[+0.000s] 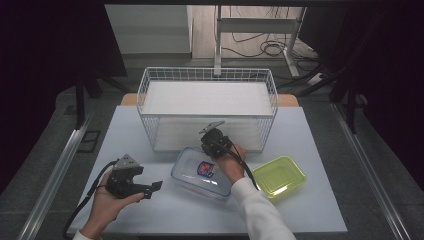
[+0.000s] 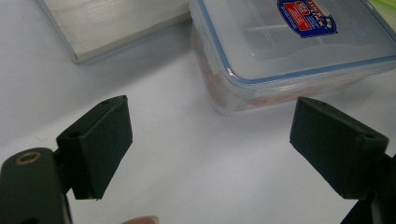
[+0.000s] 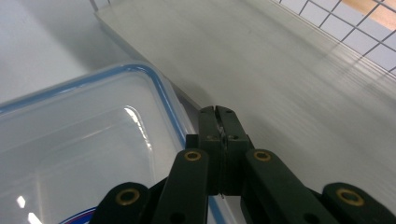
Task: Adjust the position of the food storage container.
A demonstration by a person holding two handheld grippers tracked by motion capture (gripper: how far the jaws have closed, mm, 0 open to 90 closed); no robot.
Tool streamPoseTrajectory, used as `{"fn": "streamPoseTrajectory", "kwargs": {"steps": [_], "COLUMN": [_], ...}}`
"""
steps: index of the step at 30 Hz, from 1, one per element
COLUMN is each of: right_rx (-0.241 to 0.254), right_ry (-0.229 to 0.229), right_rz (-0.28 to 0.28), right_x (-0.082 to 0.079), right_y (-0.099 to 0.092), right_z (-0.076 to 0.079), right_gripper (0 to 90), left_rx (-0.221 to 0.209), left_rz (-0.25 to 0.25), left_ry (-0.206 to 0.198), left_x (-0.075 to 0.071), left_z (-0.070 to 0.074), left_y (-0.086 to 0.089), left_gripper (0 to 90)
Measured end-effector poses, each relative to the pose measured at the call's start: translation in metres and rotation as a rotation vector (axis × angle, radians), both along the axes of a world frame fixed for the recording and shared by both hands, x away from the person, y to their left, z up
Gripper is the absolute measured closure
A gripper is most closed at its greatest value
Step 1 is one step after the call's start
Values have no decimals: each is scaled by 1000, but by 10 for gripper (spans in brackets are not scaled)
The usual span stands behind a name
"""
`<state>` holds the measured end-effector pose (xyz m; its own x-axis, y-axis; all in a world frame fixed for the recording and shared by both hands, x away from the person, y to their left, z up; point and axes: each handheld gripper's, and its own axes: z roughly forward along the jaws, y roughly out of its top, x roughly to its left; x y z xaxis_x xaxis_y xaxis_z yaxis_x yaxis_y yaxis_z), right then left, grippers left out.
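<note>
A lab or test room set up for recording handling work, not a home. A plain white rectangular table top (image 1: 150,210) stands on grey carpet, w/ silver metal rails (image 1: 55,170) running along the floor at both sides. Dark curtains or screens (image 1: 45,60) close in left & right. Behind the table: the white metal legs of an adjustable desk frame (image 1: 295,45) & loose black cables (image 1: 270,49) on a pale wood floor. Props look staged: a white wire mesh basket (image 1: 207,75), a clear plastic lidded food box (image 1: 195,172), a shallow yellow-green plastic tray (image 1: 279,176).
</note>
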<state>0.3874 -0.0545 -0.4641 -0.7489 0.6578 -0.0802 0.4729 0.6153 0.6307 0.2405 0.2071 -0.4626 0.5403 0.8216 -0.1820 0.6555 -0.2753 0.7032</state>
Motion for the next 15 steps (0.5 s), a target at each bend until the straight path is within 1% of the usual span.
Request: {"fn": "streamPoseTrajectory", "kwargs": {"steps": [3,5,7,8,10,11,12,13,15], "right_rx": [-4,-8,2,3,-8,-13,-13,-21,-26], "right_ry": [2,-1,17,19,10,14,14,19,17], "right_rz": [6,22,49,60,73,90,90,117,145], "right_x": [2,0,-2,-4,-7,-9,-9,-14,-19], "right_y": [0,1,3,5,9,11,11,16,21], "right_z": [-2,-1,-1,-1,-1,-1,-1,-1,0], "right_gripper": [893,893,893,893,894,893,893,893,893], "left_rx": [5,4,4,2,5,3,3,2,0], "left_rz": [-2,-1,0,3,1,2,2,4,7], "left_ry": [2,3,2,4,2,1,0,-2,-1], "left_x": [0,0,1,0,0,0,0,0,0], "left_z": [-1,-1,-1,-1,0,0,0,0,0], "left_y": [-1,-1,-1,-1,0,0,0,1,1], "left_gripper": [128,127,127,127,127,127,127,127,127]}}
